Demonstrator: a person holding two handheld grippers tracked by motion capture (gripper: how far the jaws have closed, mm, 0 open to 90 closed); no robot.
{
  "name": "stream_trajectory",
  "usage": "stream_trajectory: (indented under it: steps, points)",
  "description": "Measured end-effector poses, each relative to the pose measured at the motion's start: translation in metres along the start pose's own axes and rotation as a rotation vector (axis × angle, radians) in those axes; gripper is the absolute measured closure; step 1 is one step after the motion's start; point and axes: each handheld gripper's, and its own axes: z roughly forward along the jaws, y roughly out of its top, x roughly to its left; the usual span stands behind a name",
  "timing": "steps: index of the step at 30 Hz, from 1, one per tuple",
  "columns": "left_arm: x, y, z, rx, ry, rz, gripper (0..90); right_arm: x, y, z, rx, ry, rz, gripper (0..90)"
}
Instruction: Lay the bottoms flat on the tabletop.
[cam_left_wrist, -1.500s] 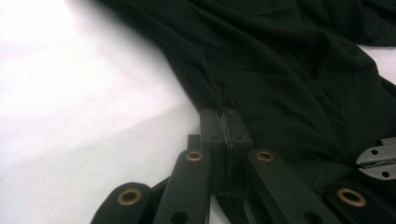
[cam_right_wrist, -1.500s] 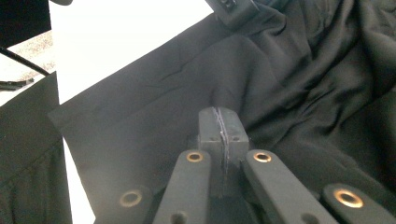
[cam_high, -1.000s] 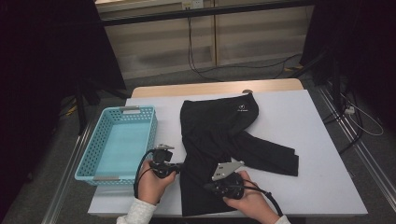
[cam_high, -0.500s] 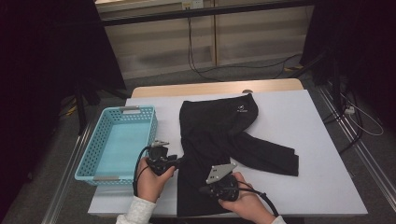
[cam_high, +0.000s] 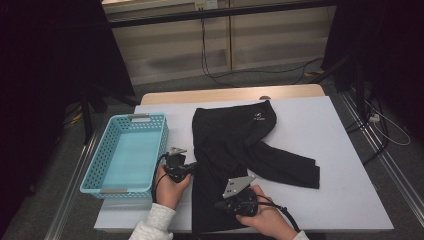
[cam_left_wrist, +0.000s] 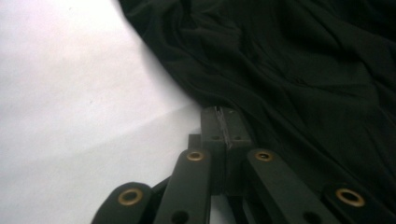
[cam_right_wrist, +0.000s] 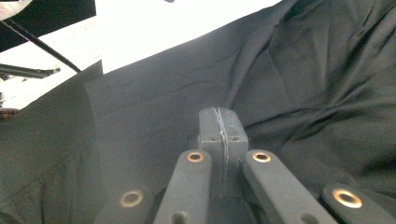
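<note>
High view. A black garment (cam_high: 240, 150) lies spread on the white counter (cam_high: 345, 150), its body running from the near edge toward the far side and one sleeve trailing to the right. A turquoise basket (cam_high: 107, 165) stands empty just left of it. The left tongs (cam_high: 186, 167) sit at the garment's left edge; the right tongs (cam_high: 235, 202) rest over its near part. The garment appears only partly folded, and none of it is in the basket, so most of the work seems to remain.

Left gripper view. The left tongs (cam_left_wrist: 223, 122) have their jaws pressed together at the cloth's edge (cam_left_wrist: 289, 70), where it meets the bare counter (cam_left_wrist: 70, 93); whether a fold is pinched between them cannot be told.

Right gripper view. The right tongs (cam_right_wrist: 220, 122) are likewise closed tight, lying on the rumpled cloth (cam_right_wrist: 303, 70) without a visible fold between the jaws.
</note>
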Motion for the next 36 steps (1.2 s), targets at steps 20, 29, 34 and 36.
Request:
stream_trajectory:
  steps: [20,29,34,36]
  points:
    - [-0.002,0.01,-0.016,-0.038,-0.026,0.062,42.4,-0.044,-0.009,-0.056,-0.113,-0.227,0.087,49.1]
    - [-0.005,0.016,-0.015,-0.056,-0.05,0.112,24.3,-0.076,-0.034,-0.093,-0.124,-0.394,0.149,44.4]
    - [-0.007,0.017,-0.011,-0.047,-0.055,0.129,23.3,-0.091,-0.05,-0.112,-0.124,-0.467,0.193,49.2]
    - [-0.007,0.017,-0.01,-0.043,-0.055,0.128,23.2,-0.095,-0.056,-0.117,-0.116,-0.498,0.202,51.7]
